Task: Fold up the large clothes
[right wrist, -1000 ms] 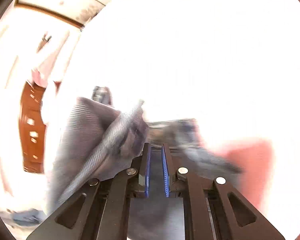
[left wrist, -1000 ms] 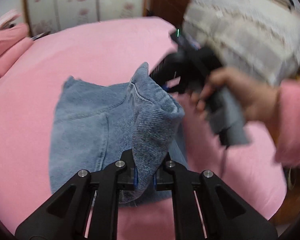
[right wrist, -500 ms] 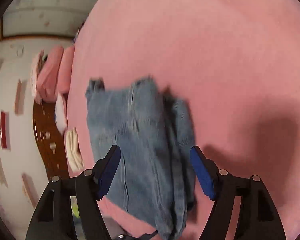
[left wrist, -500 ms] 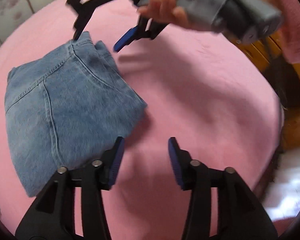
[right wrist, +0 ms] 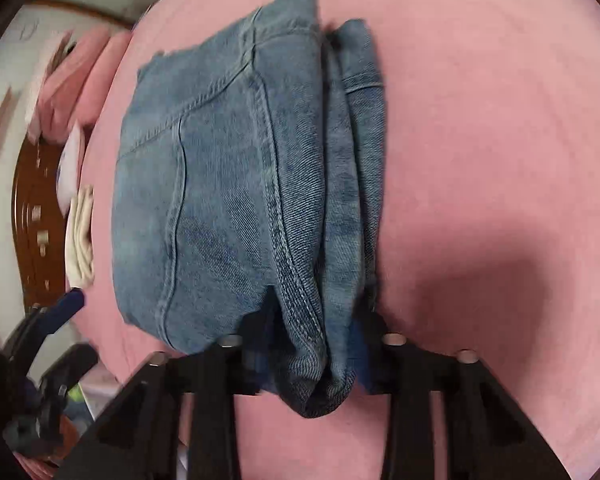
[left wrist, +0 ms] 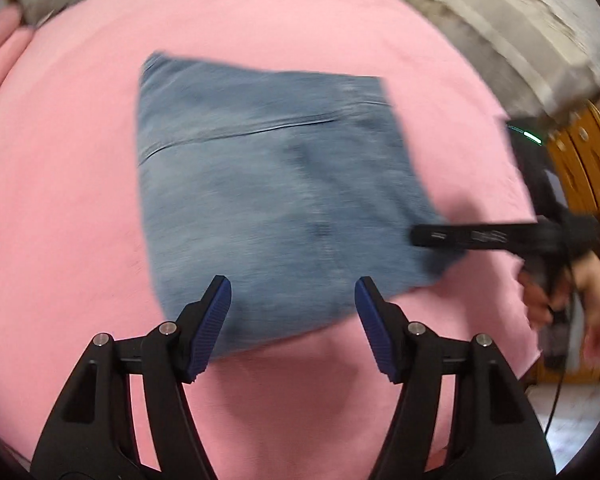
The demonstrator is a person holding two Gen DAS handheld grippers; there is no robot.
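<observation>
1. A bed (left wrist: 80, 184) under a pink sheet fills both views; no other thing lies on the stretch around the garment.
2. A pair of folded blue jeans (left wrist: 276, 200) lies near the middle of the bed as a thick squarish bundle, with stacked layers showing along one edge in the right wrist view (right wrist: 228, 184).
3. A grey and white quilted blanket (left wrist: 500, 28) is heaped at the far edge of the bed, and beyond it stands a piece of orange wooden furniture (left wrist: 580, 168).
4. The left gripper (left wrist: 292, 320) hovers over the near edge of the jeans. Its jaws stand apart and are opening, with nothing pressed between them.
5. The right gripper (right wrist: 312, 344) sits at the layered corner of the jeans. Its jaws are closing, with the folded edge bunched between them.
6. A hand (left wrist: 572, 292) holds the right gripper at the side of the bed.
7. No brand, label or writing can be read; motion blur smears the marks on the gripper's arm.
</observation>
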